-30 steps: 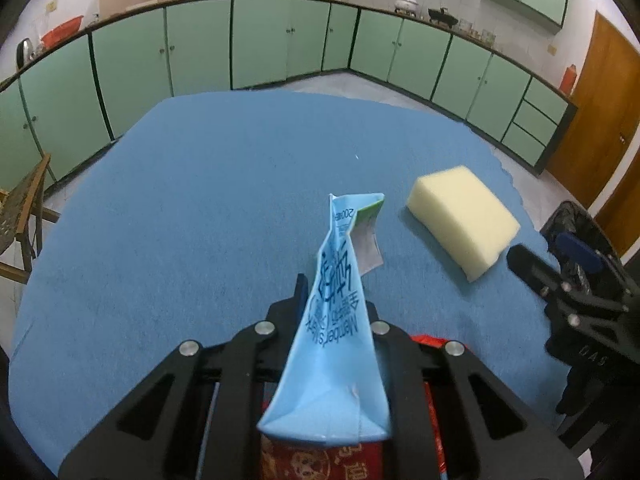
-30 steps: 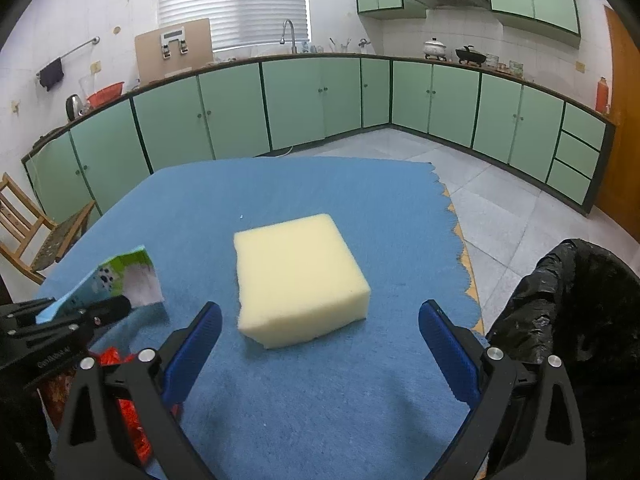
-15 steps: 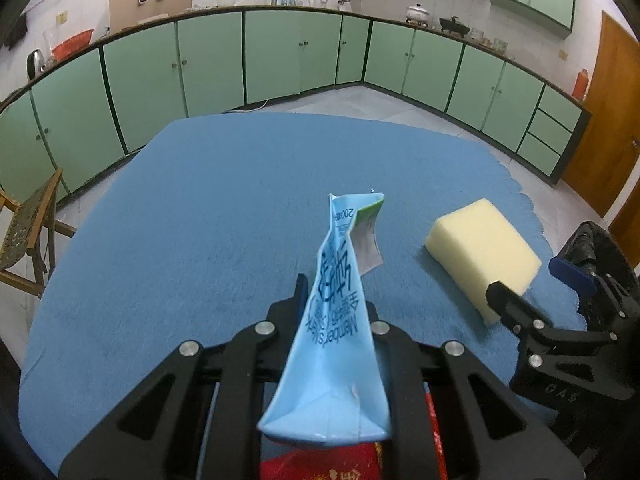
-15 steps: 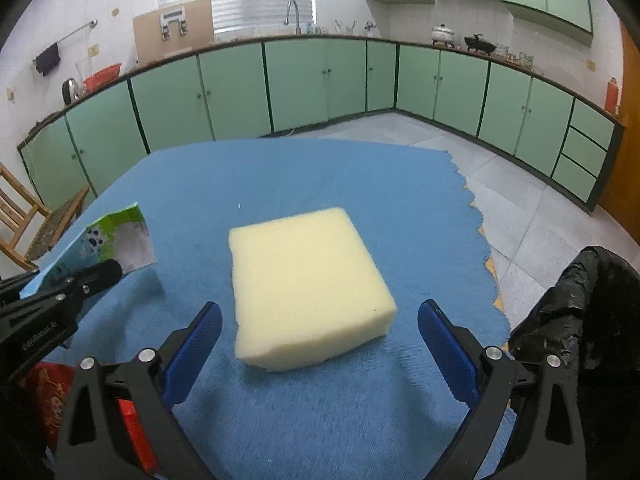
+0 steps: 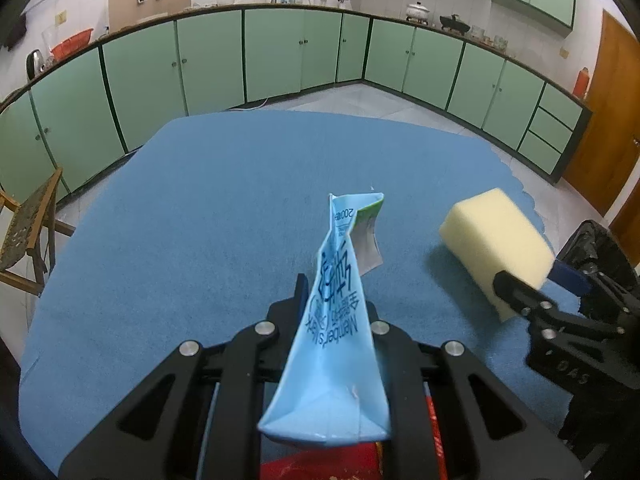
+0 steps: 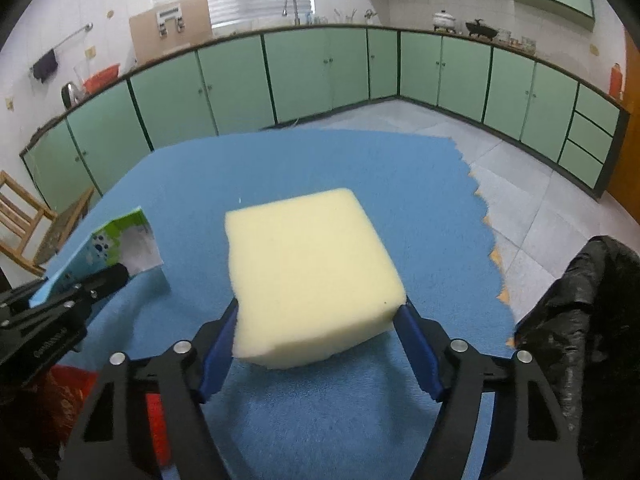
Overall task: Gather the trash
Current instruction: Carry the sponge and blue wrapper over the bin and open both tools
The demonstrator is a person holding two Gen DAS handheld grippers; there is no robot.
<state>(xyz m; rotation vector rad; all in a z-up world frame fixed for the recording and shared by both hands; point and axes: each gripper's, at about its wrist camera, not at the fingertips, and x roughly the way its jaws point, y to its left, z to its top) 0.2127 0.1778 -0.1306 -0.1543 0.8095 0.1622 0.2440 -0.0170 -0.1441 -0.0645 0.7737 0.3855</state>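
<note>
Closing since before, right gripper point(image 6: 316, 344) jaws touch the sponge point(image 6: 308, 264).

A pale yellow sponge point(image 6: 312, 272), a light-blue carton point(image 5: 336, 320) with dark lettering, a blue cloth point(image 5: 200, 216).

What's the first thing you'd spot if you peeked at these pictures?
A big pale yellow sponge sits mid-table on the blue cloth, with the right claw closing around its near end. To its left, the left claw pinches a squashed blue carton. A black trash bag waits at the right edge.
</note>
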